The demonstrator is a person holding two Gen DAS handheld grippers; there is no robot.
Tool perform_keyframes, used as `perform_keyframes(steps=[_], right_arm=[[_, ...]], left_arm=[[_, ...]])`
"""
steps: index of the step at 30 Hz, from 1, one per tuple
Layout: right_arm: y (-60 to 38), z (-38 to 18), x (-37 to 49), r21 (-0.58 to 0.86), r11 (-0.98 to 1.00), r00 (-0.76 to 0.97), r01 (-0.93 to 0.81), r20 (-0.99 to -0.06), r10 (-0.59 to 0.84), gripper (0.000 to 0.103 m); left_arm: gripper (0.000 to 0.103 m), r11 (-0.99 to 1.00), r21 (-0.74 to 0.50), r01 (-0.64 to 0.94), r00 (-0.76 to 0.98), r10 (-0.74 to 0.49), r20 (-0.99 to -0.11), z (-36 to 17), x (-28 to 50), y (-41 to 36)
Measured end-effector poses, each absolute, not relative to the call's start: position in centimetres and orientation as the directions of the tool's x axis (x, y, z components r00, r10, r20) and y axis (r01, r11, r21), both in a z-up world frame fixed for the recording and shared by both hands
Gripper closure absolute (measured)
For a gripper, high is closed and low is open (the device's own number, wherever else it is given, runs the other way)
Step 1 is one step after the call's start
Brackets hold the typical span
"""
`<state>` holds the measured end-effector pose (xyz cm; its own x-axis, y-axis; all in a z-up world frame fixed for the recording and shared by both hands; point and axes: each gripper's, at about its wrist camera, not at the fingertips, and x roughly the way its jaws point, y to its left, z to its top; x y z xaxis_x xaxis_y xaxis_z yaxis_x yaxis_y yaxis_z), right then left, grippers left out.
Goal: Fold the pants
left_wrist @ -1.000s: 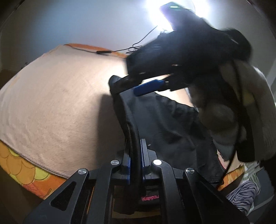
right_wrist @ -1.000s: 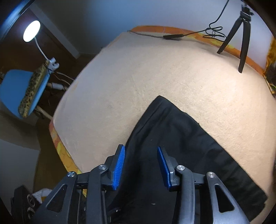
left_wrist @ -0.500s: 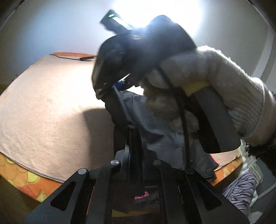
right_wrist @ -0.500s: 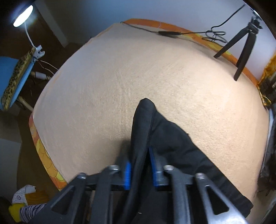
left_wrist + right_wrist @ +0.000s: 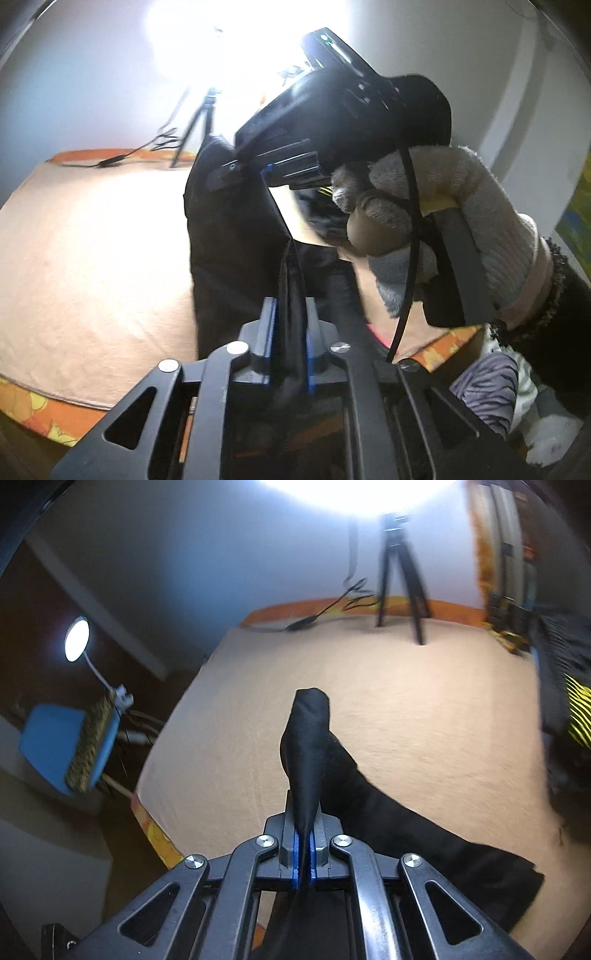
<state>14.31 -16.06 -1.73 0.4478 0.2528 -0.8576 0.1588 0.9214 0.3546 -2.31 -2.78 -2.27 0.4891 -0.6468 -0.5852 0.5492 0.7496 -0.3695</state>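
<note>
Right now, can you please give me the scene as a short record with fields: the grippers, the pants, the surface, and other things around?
left gripper: shut on pants
right gripper: shut on pants
pants: black, partly lifted, the rest lying on the blanket
blanket: beige, covers the bed
tripod: stands at the far edge
lamp: lit, at the left side
chair: blue, beside the bed

A beige blanket (image 5: 424, 709) covers the bed, with an orange patterned sheet (image 5: 33, 413) showing along its near and far edges. A black tripod (image 5: 400, 579) stands near the bed's far edge, and a black cable (image 5: 325, 611) lies just beside it on the left. Off the bed's left side, a lit round lamp (image 5: 77, 640) is clipped to a blue chair (image 5: 59, 746). A striped cloth (image 5: 487, 387) lies past the bed's near right corner.
</note>
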Motion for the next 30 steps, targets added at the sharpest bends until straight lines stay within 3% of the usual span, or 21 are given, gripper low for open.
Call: perform_keyframes(steps=[5, 8, 13, 20, 30], right_arm=[[-21.5, -1.9, 10.0, 0.420, 0.875, 0.487, 0.239, -0.832, 0.266, 0.102], [-24.0, -3.0, 7.8, 0.450, 0.850, 0.503, 0.276, -0.821, 0.271, 0.103], [-27.0, -5.6, 5.1, 0.505, 0.797, 0.526, 0.331, -0.800, 0.289, 0.103], [-30.4, -7.2, 2.5, 0.554, 0.749, 0.546, 0.362, -0.778, 0.311, 0.103], [-32.3, -8.8, 4.7, 0.415, 0.832, 0.491, 0.369, -0.847, 0.205, 0.103]], left_arm=[[0.071, 0.705, -0.371, 0.604, 0.452, -0.687, -0.569, -1.1, -4.0, -1.9], [0.070, 0.728, -0.308, 0.612, 0.499, -0.658, -0.564, -1.0, -4.2, -0.8], [0.070, 0.762, -0.337, 0.553, 0.481, -0.622, -0.617, -3.5, -1.6, 0.1], [0.070, 0.733, -0.315, 0.603, 0.388, -0.614, -0.687, -6.6, -2.0, -5.4], [0.070, 0.709, -0.237, 0.664, 0.332, -0.564, -0.756, -9.9, -3.1, -10.1]])
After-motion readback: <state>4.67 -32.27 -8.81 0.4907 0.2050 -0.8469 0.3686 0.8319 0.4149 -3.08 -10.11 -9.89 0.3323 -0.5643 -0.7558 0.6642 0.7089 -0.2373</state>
